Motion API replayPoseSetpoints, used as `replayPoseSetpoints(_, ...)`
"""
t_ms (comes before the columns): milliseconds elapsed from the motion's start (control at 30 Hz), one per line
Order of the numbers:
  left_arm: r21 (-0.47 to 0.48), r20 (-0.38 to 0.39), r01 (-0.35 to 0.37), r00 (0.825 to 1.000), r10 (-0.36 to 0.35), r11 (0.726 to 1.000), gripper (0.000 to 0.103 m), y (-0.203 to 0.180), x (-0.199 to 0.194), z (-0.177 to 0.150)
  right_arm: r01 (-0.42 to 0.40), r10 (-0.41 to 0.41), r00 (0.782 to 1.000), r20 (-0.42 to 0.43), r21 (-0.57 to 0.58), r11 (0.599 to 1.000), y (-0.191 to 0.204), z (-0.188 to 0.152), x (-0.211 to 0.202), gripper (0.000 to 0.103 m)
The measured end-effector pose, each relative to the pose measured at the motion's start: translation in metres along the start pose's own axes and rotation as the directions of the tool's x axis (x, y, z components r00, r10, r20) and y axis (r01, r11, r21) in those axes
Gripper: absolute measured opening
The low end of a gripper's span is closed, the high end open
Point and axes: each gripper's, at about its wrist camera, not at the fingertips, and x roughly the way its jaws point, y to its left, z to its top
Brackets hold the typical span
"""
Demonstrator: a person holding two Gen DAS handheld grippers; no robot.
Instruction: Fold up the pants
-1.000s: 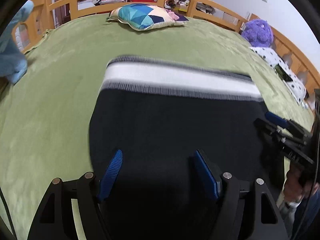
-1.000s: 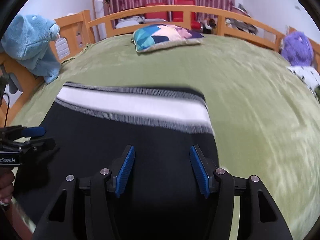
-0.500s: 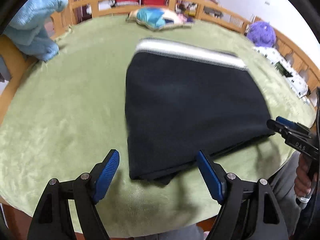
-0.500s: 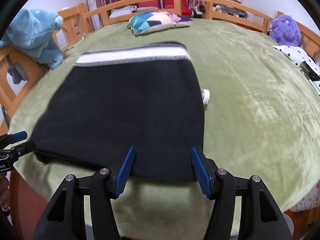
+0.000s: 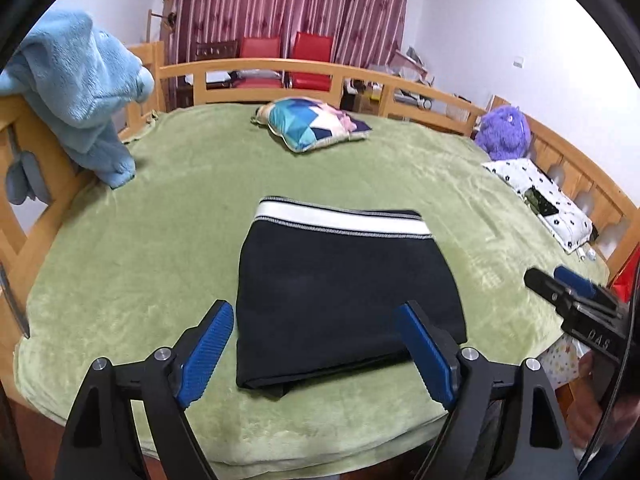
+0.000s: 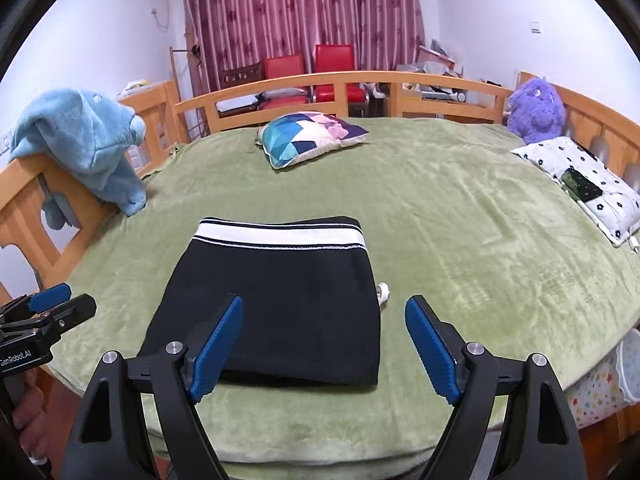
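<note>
pants (image 5: 344, 304) folded, near middle of bed (image 5: 160, 240) | left hand-held gripper (image 5: 316, 356) and right hand-held gripper (image 6: 324, 350) opening wide, empty, above near edge | risk: loose bottom layer at near-left corner may slip and spoil fold

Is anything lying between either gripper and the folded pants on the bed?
Nothing visible. The pants lie folded on the green blanket, with only bare blanket before the left gripper and right gripper; both jaws are opening, empty.
</note>
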Motion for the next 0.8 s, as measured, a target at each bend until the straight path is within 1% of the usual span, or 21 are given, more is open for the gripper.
replayPoseSetpoints(67, -0.002, 0.005, -0.002, 1.0, 0.002, 1.0, 0.087, -0.004, -0.005, -0.001, 0.01, -0.01, 1.0, -0.009, 0.006, 1.0, -0.001, 0.0, -0.007, 0.082)
replayPoseSetpoints(167, -0.003, 0.015, -0.003, 1.0, 0.003, 1.0, 0.088, -0.01, -0.011, -0.002, 0.027, -0.027, 1.0, 0.004, 0.012, 1.0, -0.002, -0.004, -0.017, 0.083)
replayPoseSetpoints(200, -0.004, 0.017, 0.002, 1.0, -0.001, 1.0, 0.089, -0.012, -0.012, -0.003, 0.032, -0.032, 0.999, 0.008, 0.01, 0.999, -0.002, -0.005, -0.02, 0.089)
replayPoseSetpoints(267, 0.0, 0.012, 0.014, 1.0, -0.014, 1.0, 0.09, -0.015, -0.014, -0.006, 0.045, -0.045, 0.999, 0.028, 0.007, 0.999, -0.002, -0.007, -0.025, 0.095)
replayPoseSetpoints(400, 0.016, 0.019, 0.002, 1.0, -0.003, 1.0, 0.09, -0.022, -0.018, -0.008, 0.058, -0.058, 0.998, 0.039, 0.002, 0.998, -0.003, -0.009, -0.033, 0.099)
replayPoseSetpoints(533, 0.026, 0.025, 0.005, 1.0, -0.006, 1.0, 0.09, -0.028, -0.023, -0.008, 0.066, -0.066, 0.997, 0.044, -0.001, 0.998, -0.003, -0.01, -0.036, 0.1)
replayPoseSetpoints(800, 0.014, 0.043, -0.005, 0.999, 0.004, 1.0, 0.09, -0.028, -0.032, -0.01, 0.065, -0.064, 0.997, 0.042, -0.012, 0.998, -0.002, -0.013, -0.043, 0.1)
